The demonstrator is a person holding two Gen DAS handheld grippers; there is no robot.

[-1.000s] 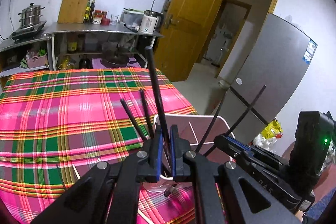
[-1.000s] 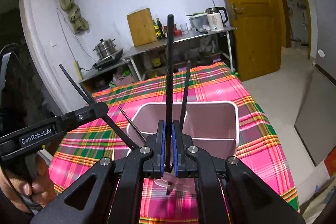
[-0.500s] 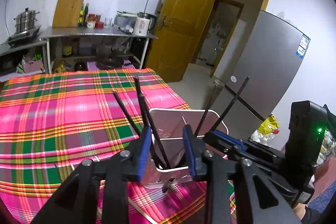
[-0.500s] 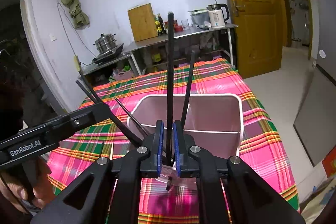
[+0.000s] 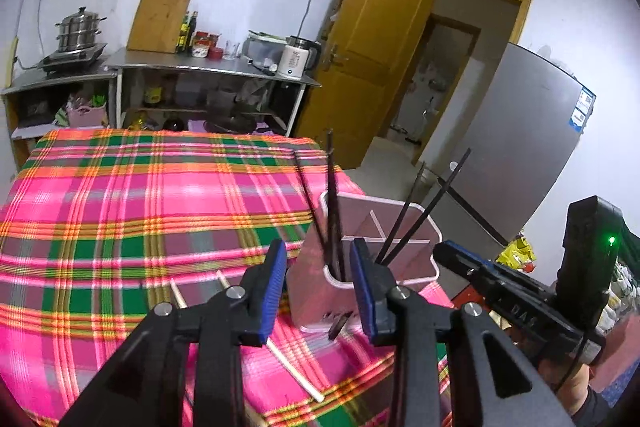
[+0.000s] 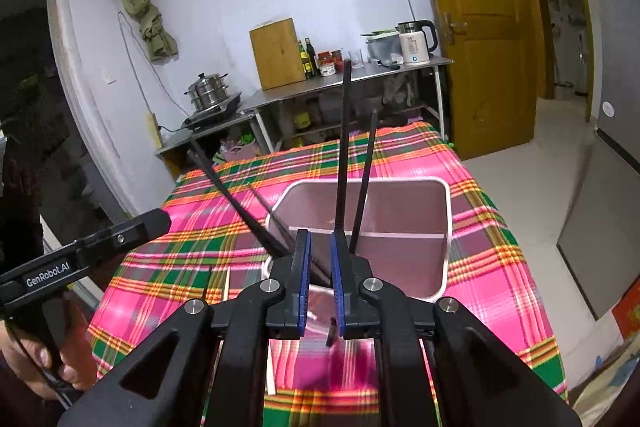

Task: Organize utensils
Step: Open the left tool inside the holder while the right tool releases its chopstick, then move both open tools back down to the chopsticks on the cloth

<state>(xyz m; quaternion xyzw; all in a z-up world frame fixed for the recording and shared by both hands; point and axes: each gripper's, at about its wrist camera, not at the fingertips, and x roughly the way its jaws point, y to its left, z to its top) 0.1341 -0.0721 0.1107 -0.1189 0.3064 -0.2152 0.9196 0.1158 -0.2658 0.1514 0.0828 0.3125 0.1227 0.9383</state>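
A pale pink divided holder (image 5: 400,267) (image 6: 404,227) stands on the plaid cloth near the table's corner. Several black chopsticks (image 5: 332,195) (image 6: 343,147) lean upright in it. My left gripper (image 5: 319,247) is open, its blue pads wide apart just short of the holder and gripping nothing. My right gripper (image 6: 319,239) has its jaws opening; one black chopstick rises by the right pad's tip, and the pads do not press on it. Pale wooden chopsticks (image 5: 294,367) (image 6: 226,283) lie flat on the cloth beside the holder.
The table's front edge and right corner are close to the holder. The other gripper's body (image 5: 500,291) (image 6: 100,247) crosses each view, with a hand (image 6: 24,359) on it. A steel counter (image 5: 208,67), a wooden door (image 5: 372,47) and a grey fridge (image 5: 520,147) stand behind.
Both grippers went from shut on a black chopstick to jaws apart, leaving the chopsticks standing in the holder. The left gripper drew back, so the holder sits farther off and to the right.
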